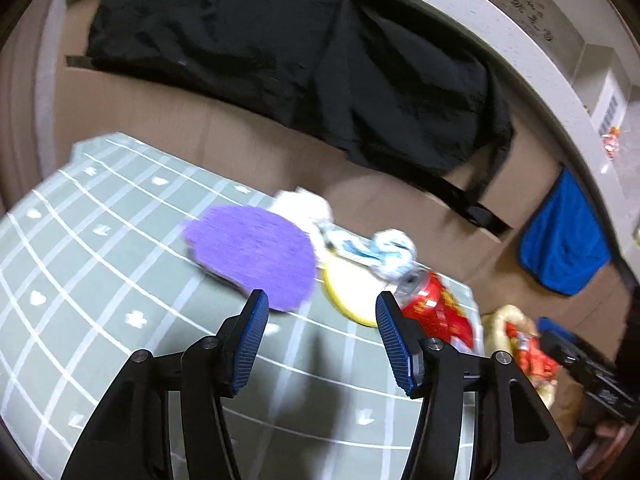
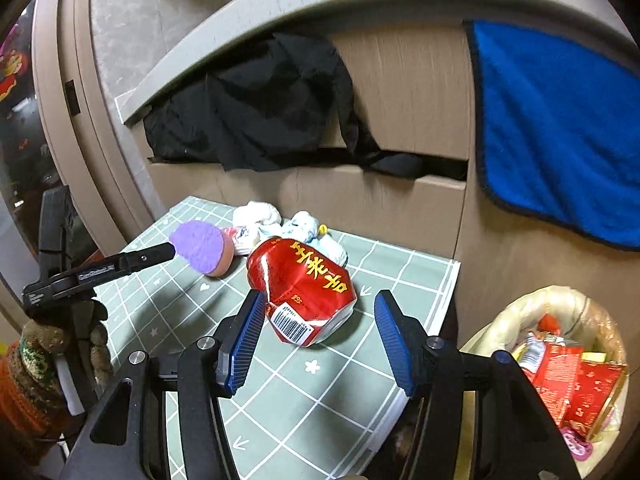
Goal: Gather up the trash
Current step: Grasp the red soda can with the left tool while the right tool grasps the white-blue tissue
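A crushed red snack bag [image 2: 303, 289] with yellow characters lies on the green checked table [image 2: 280, 400]; it also shows in the left wrist view [image 1: 438, 312]. My right gripper [image 2: 318, 340] is open just in front of the bag, its jaws either side of the bag's near end. My left gripper [image 1: 320, 340] is open and empty above the table [image 1: 100, 280], near a purple sponge [image 1: 256, 254]. The sponge [image 2: 202, 250] and crumpled white-blue wrappers [image 2: 304, 228] lie behind the bag. A trash bin [image 2: 560, 368] lined with a pale bag holds red wrappers at the right.
A yellow-rimmed disc [image 1: 348, 292] lies beside the wrappers [image 1: 384, 254]. Cardboard boxes [image 2: 400, 92] stand behind the table with black cloth [image 1: 300, 68] and a blue towel [image 2: 560, 132] draped over them. The left gripper's body [image 2: 96, 270] shows at the table's left edge.
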Available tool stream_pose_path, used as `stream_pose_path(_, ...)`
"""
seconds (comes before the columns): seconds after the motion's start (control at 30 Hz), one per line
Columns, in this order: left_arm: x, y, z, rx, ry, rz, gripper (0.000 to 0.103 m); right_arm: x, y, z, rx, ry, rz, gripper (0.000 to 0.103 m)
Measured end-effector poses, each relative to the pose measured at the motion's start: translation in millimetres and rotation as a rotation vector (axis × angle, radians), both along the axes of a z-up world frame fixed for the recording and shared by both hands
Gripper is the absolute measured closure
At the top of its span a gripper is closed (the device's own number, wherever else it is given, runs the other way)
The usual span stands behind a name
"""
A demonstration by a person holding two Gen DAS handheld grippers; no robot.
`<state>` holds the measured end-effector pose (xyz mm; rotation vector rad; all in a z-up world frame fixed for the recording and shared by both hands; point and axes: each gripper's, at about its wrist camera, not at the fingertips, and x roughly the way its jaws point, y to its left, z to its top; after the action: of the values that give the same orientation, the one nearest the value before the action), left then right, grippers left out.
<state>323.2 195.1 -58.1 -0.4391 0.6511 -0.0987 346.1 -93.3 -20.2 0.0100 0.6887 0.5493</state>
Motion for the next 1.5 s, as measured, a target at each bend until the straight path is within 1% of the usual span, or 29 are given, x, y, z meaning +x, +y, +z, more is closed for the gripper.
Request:
stream_pose_path(0.07,6,-10,-3,-0.055,0.005,-0.065,0.041,4,-1,-2,0.012,0.004,-0.012,0.049)
stream_pose_path(0.13,13,-25,-8,-0.106,0.027,-0.127,0.040,4,-5,-2,0.010,-0.006,-0.030,0.049)
stream_pose_path(0.23,25,-48,-15,-0.153,0.055,-0.172,0.034,3,-16,-2,-0.022,-0.039,-0.078,0.049)
stream_pose_path(0.3,35,-64,-21,-0.157,0.078,-0.170,0.033,2,-32,0,-0.017,-0.052,-0.123,0.049)
stream_pose_path(0.37,47,-77,-29,-0.170,0.114,-0.163,0.033,2,-48,2,0.018,-0.053,-0.156,0.049)
stream_pose_path(0.43,63,-87,-42,-0.232,0.158,-0.170,0.032,2,-60,4,0.039,-0.059,-0.179,0.049)
stream_pose_path(0.5,75,-92,-53,-0.270,0.198,-0.155,0.032,2,-70,5,0.041,-0.069,-0.200,0.049)
stream_pose_path(0.53,78,-93,-57,-0.281,0.209,-0.141,0.032,4,-74,5,0.039,-0.070,-0.205,0.049)
stream_pose_path(0.6,81,-95,-58,-0.310,0.204,-0.110,0.032,5,-78,4,0.037,-0.073,-0.208,0.049)
stream_pose_path(0.63,82,-95,-58,-0.316,0.207,-0.100,0.034,6,-79,3,0.037,-0.072,-0.208,0.049)
stream_pose_path(0.7,85,-95,-57,-0.332,0.231,-0.098,0.043,11,-79,1,0.041,-0.059,-0.203,0.049)
stream_pose_path(0.73,84,-93,-54,-0.339,0.232,-0.101,0.052,14,-77,0,0.045,-0.052,-0.197,0.049)
stream_pose_path(0.77,83,-92,-49,-0.327,0.230,-0.100,0.065,16,-74,0,0.049,-0.046,-0.189,0.049)
stream_pose_path(0.8,78,-87,-42,-0.297,0.212,-0.100,0.067,18,-71,-1,0.050,-0.043,-0.179,0.049)
stream_pose_path(0.83,72,-82,-34,-0.271,0.193,-0.100,0.074,20,-66,-1,0.049,-0.041,-0.169,0.049)
stream_pose_path(0.87,65,-77,-27,-0.243,0.176,-0.097,0.075,24,-57,-1,0.039,-0.040,-0.146,0.048)
stream_pose_path(0.93,45,-63,-11,-0.154,0.126,-0.077,0.077,33,-37,-3,0.016,-0.032,-0.093,0.048)
stream_pose_path(1.03,18,-40,7,-0.011,0.072,-0.029,0.077,49,-3,-9,-0.003,-0.005,-0.005,0.048)
stream_pose_path(1.07,9,-32,12,0.037,0.051,-0.010,0.077,58,14,-12,-0.017,0.001,0.031,0.048)
stream_pose_path(1.13,-2,-19,17,0.091,0.032,0.018,0.077,72,42,-17,-0.054,0.000,0.076,0.049)
stream_pose_path(1.27,-19,10,17,0.116,0.025,0.057,0.077,99,90,-27,-0.135,-0.035,0.129,0.050)
stream_pose_path(1.37,-30,29,10,0.103,0.032,0.067,0.077,117,116,-37,-0.183,-0.055,0.119,0.050)
stream_pose_path(1.43,-32,37,4,0.087,0.043,0.067,0.077,130,127,-43,-0.174,-0.040,0.122,0.050)
stream_pose_path(1.5,-31,42,-3,0.074,0.060,0.075,0.077,144,135,-50,-0.168,0.002,0.127,0.050)
